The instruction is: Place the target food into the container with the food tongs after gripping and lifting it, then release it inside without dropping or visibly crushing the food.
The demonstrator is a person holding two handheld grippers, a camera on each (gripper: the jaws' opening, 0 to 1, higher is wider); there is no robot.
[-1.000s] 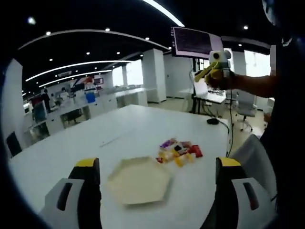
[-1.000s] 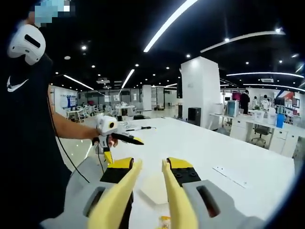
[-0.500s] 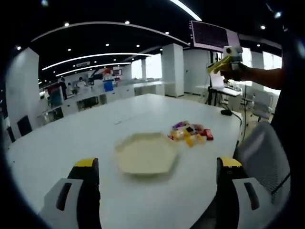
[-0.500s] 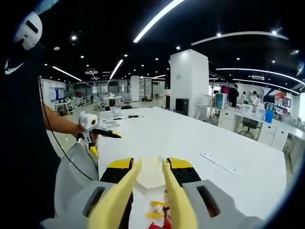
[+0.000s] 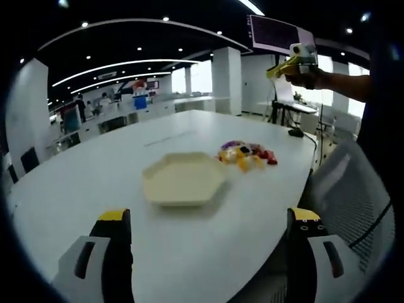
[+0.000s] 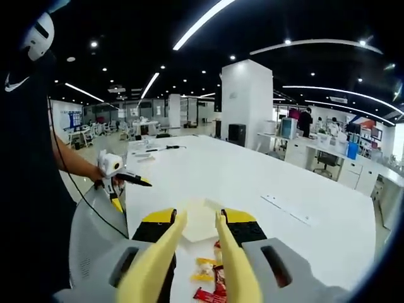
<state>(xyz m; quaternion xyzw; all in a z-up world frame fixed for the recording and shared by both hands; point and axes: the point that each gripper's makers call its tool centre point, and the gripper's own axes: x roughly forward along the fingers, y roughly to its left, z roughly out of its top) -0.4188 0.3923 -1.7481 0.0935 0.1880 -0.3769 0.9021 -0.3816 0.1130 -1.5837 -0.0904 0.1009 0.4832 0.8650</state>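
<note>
Left tool (image 5: 205, 252) released, jaws wide, empty, held back from the surface (image 5: 95, 189). Right tool (image 6: 197, 252) grasps yellow tongs (image 6: 218, 252), apparently aimed at the snack pile (image 5: 245, 155) just beside the empty tray (image 5: 183, 180).

Left tool (image 5: 208, 252) hangs wide apart; right tool (image 6: 196, 252), raised, grips yellow tongs (image 6: 218, 255).

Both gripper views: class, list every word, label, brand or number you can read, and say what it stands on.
No text can be read.
Wall-mounted dark screen: purplish lines, too blurred.
Heap of colourful snack packets: print too small.
Person's black shirt: a white swoosh logo, no letters.
</note>
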